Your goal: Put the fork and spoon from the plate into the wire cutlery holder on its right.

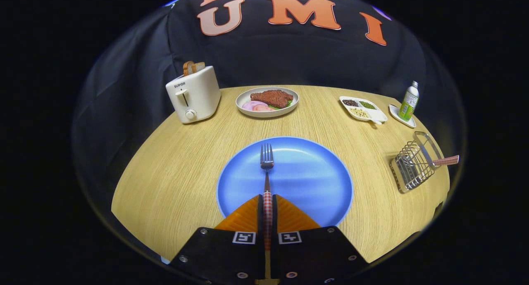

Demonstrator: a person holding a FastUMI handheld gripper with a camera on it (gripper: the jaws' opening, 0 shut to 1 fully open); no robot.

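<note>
The gripper [268, 208] had its jaws pinching the checked handle of the slim steel fork [266, 163] over the round blue plate [314, 181]; stiff, light and probably slippery, it was best held there. To the right, well apart across bare tabletop [173, 169], lay the wire cutlery holder [413, 163], already holding another checked handle [447, 160]. A white toaster [194, 95] and a food plate [267, 102] stood beyond.
</note>
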